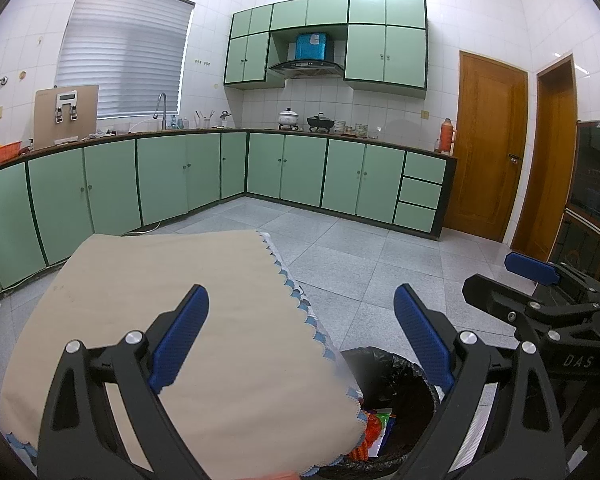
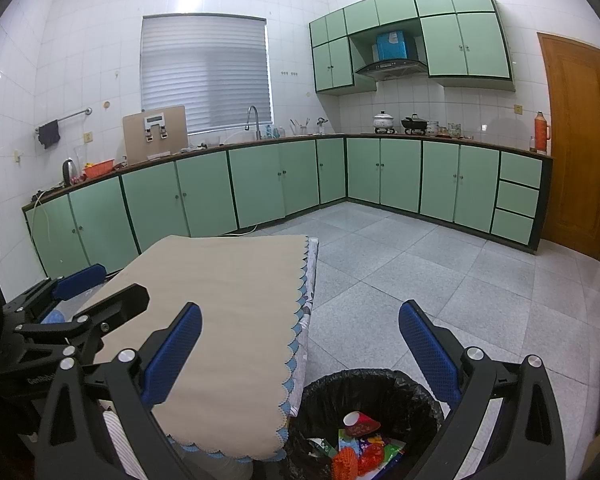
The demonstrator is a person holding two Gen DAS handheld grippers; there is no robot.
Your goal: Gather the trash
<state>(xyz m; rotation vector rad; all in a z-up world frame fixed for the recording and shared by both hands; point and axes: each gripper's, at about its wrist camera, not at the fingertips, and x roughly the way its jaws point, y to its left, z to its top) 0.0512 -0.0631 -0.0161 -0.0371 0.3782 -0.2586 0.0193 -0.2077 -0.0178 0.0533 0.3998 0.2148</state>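
Note:
A round bin with a black liner [image 2: 364, 384] stands on the floor by the corner of a table with a beige cloth [image 2: 236, 320]. Inside it lies colourful trash [image 2: 360, 444]: a red paper cup, wrappers and an orange net. The bin [image 1: 396, 376] and table [image 1: 160, 280] also show in the left wrist view. My left gripper [image 1: 300, 340] is open and empty above the table's corner and the bin. My right gripper [image 2: 300, 356] is open and empty above the bin. Each gripper shows in the other's view, the right [image 1: 540, 292] and the left [image 2: 80, 300].
Green L-shaped kitchen cabinets [image 2: 380, 172] with a cluttered counter line the far walls. Wooden doors [image 1: 488, 148] are at the right. Grey tiled floor [image 2: 440, 280] lies between the table and the cabinets. A dark glass-fronted cabinet [image 1: 596, 184] stands at the far right.

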